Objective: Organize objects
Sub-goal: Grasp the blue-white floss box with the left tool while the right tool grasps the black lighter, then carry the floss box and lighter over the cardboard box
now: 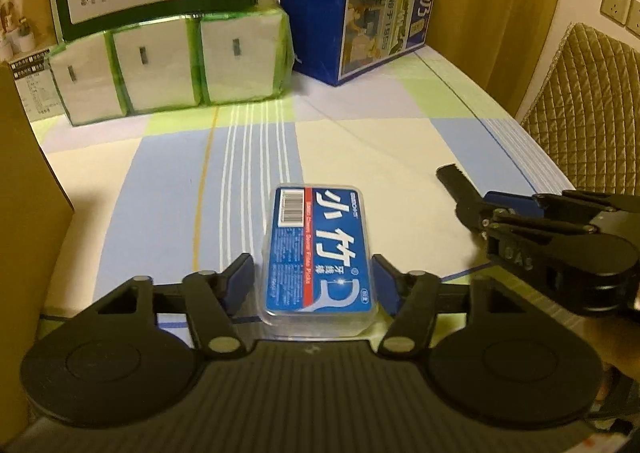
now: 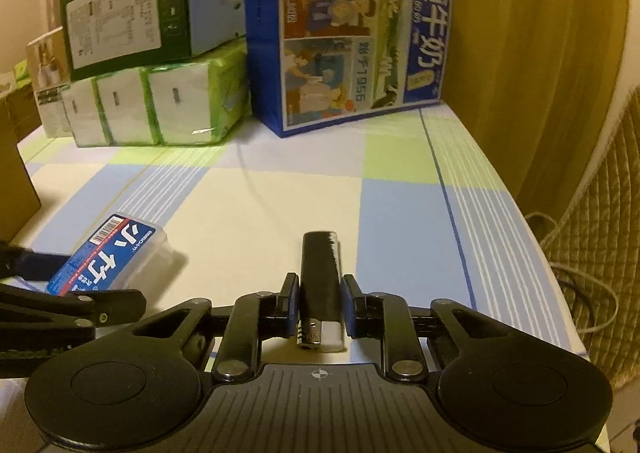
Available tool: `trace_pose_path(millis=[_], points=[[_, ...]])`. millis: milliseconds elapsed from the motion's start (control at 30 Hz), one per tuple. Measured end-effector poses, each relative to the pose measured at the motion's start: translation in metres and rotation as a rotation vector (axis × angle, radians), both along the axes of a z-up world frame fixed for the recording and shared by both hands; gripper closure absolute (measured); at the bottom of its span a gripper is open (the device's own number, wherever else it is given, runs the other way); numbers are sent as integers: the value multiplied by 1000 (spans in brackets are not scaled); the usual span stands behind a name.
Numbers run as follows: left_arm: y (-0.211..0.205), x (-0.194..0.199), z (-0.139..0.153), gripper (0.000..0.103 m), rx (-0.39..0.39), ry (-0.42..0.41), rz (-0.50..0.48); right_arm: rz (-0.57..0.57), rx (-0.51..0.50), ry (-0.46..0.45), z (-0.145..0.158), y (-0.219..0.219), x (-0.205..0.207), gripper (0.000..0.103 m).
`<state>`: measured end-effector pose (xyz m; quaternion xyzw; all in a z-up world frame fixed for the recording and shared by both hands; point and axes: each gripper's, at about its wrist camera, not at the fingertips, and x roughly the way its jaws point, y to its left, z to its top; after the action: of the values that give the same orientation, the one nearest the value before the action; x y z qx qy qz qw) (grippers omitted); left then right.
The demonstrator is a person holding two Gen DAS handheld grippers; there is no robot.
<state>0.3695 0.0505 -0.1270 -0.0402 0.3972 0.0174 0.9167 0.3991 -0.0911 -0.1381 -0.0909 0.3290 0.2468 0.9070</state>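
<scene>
Floss box: clear plastic flat box w/ blue-red label [image 1: 318, 253], lying flat on the cloth, lower centre of left wrist view; seen again lower left in right wrist view [image 2: 110, 253].
Left gripper: [image 1: 314, 285] jaws set wide, one blue pad each side of box's near end; pads just beside the walls, contact not certain, box sits on cloth.
Lighter: black slim lighter w/ metal head + white base [image 2: 322, 289], lower centre of right wrist view, metal head toward camera.
Right gripper: [image 2: 320, 305] jaws narrow, pads flanking lighter body; looks gripped or v. nearly, can't tell if lifted. In left wrist view lighter tip sticks out from it, mid right [image 1: 450, 173].
Step, my guess: each tool taking one item. Do it well: centre pads on box's long walls, close square so slick plastic doesn't twist out; grip lighter mid-body, not on metal head; keep the 2 tools apart, they're near.
Box label: "小竹" large, barcode at far end, small English line approx. "Dental Floss Picks", partly blurred.
Milk carton: big blue printed carton [image 2: 352, 41], upper centre; reads "纯牛奶", "1956".
Tissue packs: green-wrapped white packs [image 2: 156, 109], upper left, touching carton's left side; green-white box on top [image 2: 132, 25], print too small.
Cloth: checked blue/green/cream tablecloth [image 2: 304, 193].
Left edge: brown cardboard box [image 1: 28, 193].
</scene>
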Motion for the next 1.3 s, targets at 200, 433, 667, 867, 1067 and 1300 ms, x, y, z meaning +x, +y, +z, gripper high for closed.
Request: trace_pose_path(millis=[200,433,667,867,1067,1300], points=[[-4,-15,3,52,29,7,-11,-27,35,50,13,-13,-17,84],[-12,-62,21,52,18,14,-14,-47,44,81,35,-28,-63,84],[-19,-121,51,52,-9,21,-4,-85,88,85,63,-52,-129,84],[-26,-173,84,52,-8,8,-15,-101,108,85,88,-68,-190,84],[-26,-220,118,52,-10,-21,-22,-96,128,60,117,-76,-240,84],[-15,-272,147,52,7,-44,-6,-62,171,41,150,-74,-287,84]])
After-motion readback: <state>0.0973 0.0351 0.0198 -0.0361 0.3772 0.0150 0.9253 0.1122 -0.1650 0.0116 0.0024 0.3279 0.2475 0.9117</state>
